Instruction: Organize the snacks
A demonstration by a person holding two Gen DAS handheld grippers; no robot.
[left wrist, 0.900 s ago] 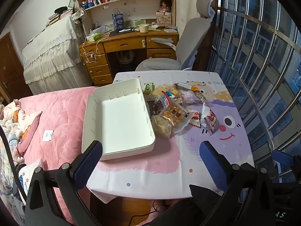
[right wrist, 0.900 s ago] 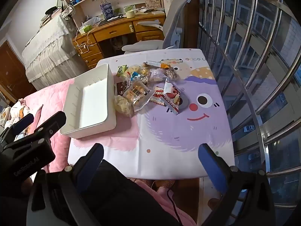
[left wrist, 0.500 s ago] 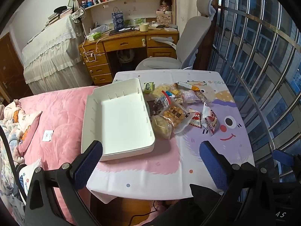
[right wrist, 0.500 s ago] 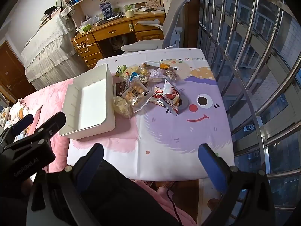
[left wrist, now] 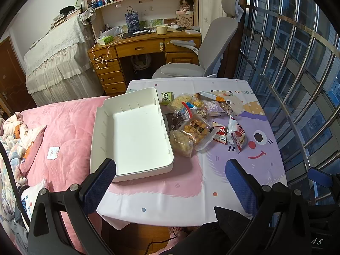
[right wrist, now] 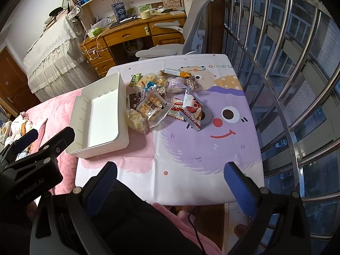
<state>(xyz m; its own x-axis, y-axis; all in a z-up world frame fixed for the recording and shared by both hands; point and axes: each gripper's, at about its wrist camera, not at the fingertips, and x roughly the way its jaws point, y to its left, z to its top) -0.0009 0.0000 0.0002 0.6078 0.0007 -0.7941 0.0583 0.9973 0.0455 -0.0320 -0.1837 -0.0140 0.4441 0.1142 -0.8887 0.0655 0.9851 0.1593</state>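
Both grippers hung back over the near table edge, w/ nothing between the fingers: left gripper (left wrist: 170, 182) had its jaws spread wide, right gripper (right wrist: 170, 182) likewise. The snack pile (left wrist: 199, 121) lay mid-table on the cartoon tablecloth (left wrist: 250, 170), just right of the empty white tray (left wrist: 136, 136), nearest packets touching its wall. Packets looked light, crinkly, prob. slippery film; contents (crackers, puffed stuff) seemed crushable, so a gentle pinch on a sealed end or flat edge would've suited best, e.g. the red-white packet (right wrist: 192, 111) lying apart at the pile's right.
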